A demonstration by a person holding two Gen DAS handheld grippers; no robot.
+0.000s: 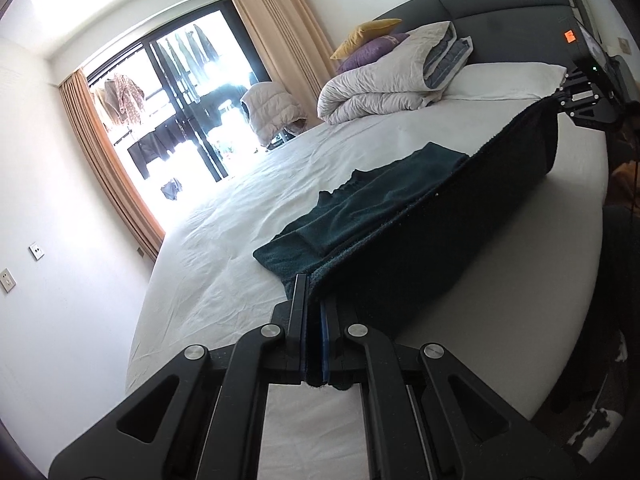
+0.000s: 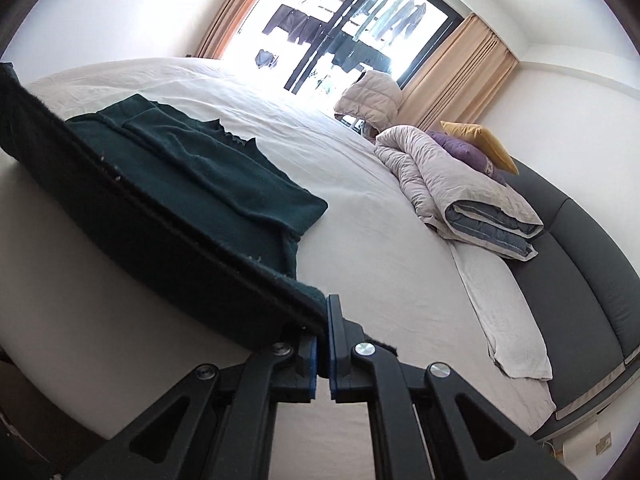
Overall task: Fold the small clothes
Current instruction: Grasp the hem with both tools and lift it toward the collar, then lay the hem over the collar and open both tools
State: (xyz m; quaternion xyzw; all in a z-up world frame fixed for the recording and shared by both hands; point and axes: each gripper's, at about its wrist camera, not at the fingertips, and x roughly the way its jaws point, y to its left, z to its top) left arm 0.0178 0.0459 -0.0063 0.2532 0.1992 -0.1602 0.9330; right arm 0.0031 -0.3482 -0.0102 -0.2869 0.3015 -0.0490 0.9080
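Observation:
A dark green sweater (image 1: pixel 384 200) lies on the white bed (image 1: pixel 224 248), its near hem lifted off the sheet and stretched taut between the two grippers. My left gripper (image 1: pixel 314 292) is shut on one corner of that hem. The right gripper (image 1: pixel 576 96) shows at the far end of the raised edge in the left wrist view. Seen from the right wrist, the sweater (image 2: pixel 208 184) has its sleeves folded in over the body, and my right gripper (image 2: pixel 326 312) is shut on the other hem corner. The part of the hem inside the jaws is hidden.
A folded grey duvet (image 1: pixel 392 84) with purple and yellow pillows (image 1: pixel 368 48) sits by the dark headboard (image 1: pixel 500 12). A white pillow (image 2: pixel 500 312) lies along the headboard side. A padded jacket (image 1: pixel 272 112) stands by the window. The bed edge runs below the grippers.

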